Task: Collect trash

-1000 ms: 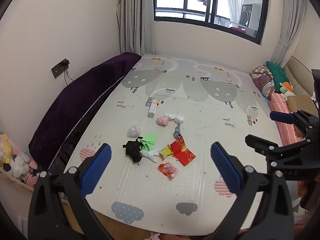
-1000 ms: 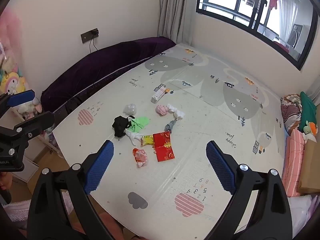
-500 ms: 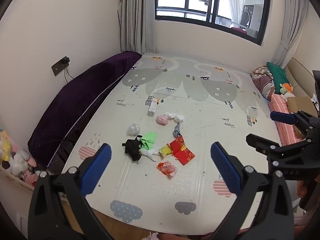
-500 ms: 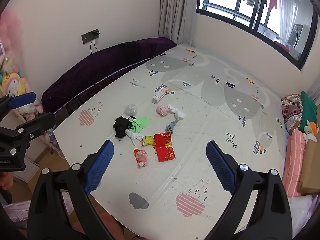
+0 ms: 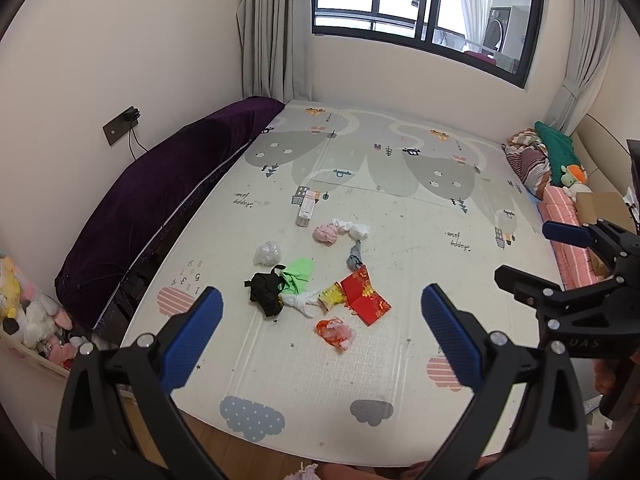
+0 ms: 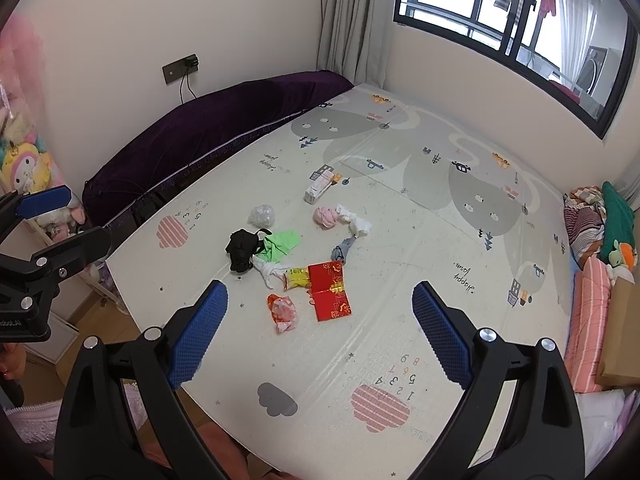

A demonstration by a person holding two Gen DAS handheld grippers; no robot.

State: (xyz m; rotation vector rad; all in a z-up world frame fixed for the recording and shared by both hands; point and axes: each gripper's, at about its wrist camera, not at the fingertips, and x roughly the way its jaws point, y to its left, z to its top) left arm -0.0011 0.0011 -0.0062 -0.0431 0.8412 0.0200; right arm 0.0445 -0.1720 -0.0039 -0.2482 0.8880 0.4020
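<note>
Trash lay scattered mid-mat; both grippers hung spread and empty.

Left gripper (image 5: 320, 332) and right gripper (image 6: 320, 328) stood short of the red packet (image 6: 330, 290); black bag (image 6: 241, 249) beside it on the play mat (image 6: 400, 208), purple cushion (image 6: 224, 128) along the wall.

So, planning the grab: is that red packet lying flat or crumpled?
Flat: the red packet lies spread open on the mat, unlike the wads around it.

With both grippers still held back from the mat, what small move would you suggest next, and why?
Probably lower the right gripper toward the orange crumpled wrapper, the scrap nearest the mat's front edge. Both it and the left gripper are open, empty and well above the mat, and the wrapper lies apart from the red packet, so it looks easiest to take first.
</note>
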